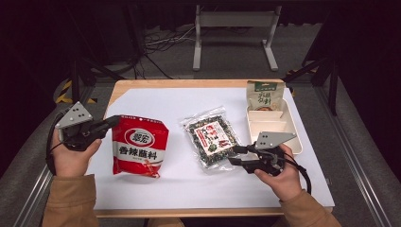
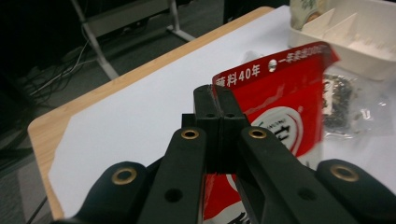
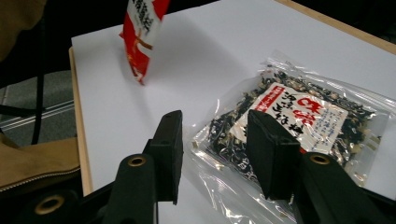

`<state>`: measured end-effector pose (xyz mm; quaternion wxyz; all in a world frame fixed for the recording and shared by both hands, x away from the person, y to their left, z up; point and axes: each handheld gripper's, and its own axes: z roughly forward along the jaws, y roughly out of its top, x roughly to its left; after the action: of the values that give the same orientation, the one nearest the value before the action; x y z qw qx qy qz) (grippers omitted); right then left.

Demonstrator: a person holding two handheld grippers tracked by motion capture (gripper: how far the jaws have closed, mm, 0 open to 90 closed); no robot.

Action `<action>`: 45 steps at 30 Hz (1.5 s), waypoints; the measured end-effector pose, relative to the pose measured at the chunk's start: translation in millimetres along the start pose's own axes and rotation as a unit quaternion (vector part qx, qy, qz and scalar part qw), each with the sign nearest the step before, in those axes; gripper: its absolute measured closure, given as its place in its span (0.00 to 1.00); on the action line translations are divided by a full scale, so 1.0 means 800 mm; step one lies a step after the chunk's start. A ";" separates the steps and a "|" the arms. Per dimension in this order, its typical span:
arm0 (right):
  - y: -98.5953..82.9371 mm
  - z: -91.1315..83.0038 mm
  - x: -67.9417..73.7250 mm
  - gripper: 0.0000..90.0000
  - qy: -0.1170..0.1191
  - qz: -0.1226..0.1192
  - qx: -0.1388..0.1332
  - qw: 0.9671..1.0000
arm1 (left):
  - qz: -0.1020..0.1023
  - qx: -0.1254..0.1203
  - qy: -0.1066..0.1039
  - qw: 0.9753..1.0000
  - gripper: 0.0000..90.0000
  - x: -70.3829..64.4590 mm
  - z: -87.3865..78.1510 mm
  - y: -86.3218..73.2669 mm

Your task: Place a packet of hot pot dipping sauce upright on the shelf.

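A red snack bag [image 1: 140, 145] with white lettering hangs by its top left corner from my left gripper [image 1: 109, 123], which is shut on that edge. In the left gripper view the jaws [image 2: 217, 100] meet on the red bag [image 2: 285, 88]. A clear bag of dark dried bits [image 1: 213, 135] with a red and white label lies at the table's middle. My right gripper [image 1: 235, 155] stands open at its near right corner. In the right gripper view [image 3: 217, 121] the clear bag's [image 3: 303, 116] corner reaches in between the jaws; the red bag [image 3: 142, 28] hangs farther off.
A white divided tray [image 1: 291, 127] sits at the right, with a green pouch [image 1: 264, 96] leaning at its far end. A white sheet [image 1: 156, 101] covers the wooden table. In the left gripper view the tray [image 2: 355, 51] lies beyond the red bag.
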<state>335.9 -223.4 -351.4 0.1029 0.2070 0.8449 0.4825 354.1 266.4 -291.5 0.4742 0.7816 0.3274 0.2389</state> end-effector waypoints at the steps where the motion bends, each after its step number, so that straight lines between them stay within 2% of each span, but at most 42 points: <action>1: 0.001 0.000 0.002 0.62 0.002 0.000 -0.002 1.000 | 0.003 -0.004 -0.003 1.000 1.00 -0.002 -0.001 0.001; 9: 0.009 -0.001 0.013 0.61 0.006 -0.012 -0.011 1.000 | 0.031 -0.023 -0.025 0.999 1.00 -0.023 -0.005 0.016; 16: 0.014 0.001 0.017 0.58 0.004 -0.018 -0.019 1.000 | 0.035 -0.035 -0.031 0.998 1.00 -0.031 -0.005 0.022; 20: 0.019 0.005 0.020 0.55 0.007 -0.023 -0.028 0.999 | 0.040 -0.041 -0.042 0.997 1.00 -0.036 -0.007 0.026; 24: 0.024 0.010 0.025 0.53 0.008 -0.034 -0.035 0.999 | 0.046 -0.064 -0.093 0.992 1.00 -0.047 -0.005 0.031; 28: 0.028 0.015 0.026 0.52 0.008 -0.039 -0.042 0.998 | 0.058 -0.067 -0.123 0.988 1.00 -0.065 0.003 0.037; 32: 0.030 0.019 0.024 0.49 0.004 -0.044 -0.053 0.998 | 0.083 -0.068 -0.153 0.982 1.00 -0.090 0.010 0.046; 34: 0.031 0.022 0.023 0.49 0.002 -0.049 -0.058 0.997 | 0.093 -0.068 -0.162 0.980 1.00 -0.099 0.012 0.050; 35: 0.031 0.022 0.023 0.49 0.002 -0.049 -0.058 0.997 | 0.093 -0.068 -0.162 0.980 1.00 -0.099 0.012 0.050; 36: 0.032 0.023 0.022 0.48 0.000 -0.049 -0.059 0.997 | 0.098 -0.070 -0.169 0.978 1.00 -0.105 0.013 0.052; 39: 0.033 0.028 0.017 0.47 -0.002 -0.046 -0.069 0.997 | 0.103 -0.072 -0.182 0.975 1.00 -0.116 0.018 0.055; 43: 0.032 0.035 0.014 0.47 0.003 -0.042 -0.076 0.996 | 0.107 -0.075 -0.194 0.972 1.00 -0.124 0.023 0.057; 45: 0.032 0.040 0.013 0.49 0.008 -0.039 -0.078 0.996 | 0.114 -0.078 -0.193 0.971 1.00 -0.128 0.023 0.057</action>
<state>344.9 -182.2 -345.5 0.1305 0.1608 0.8131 0.5440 311.1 164.7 -264.7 0.5576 0.8056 0.1189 0.1612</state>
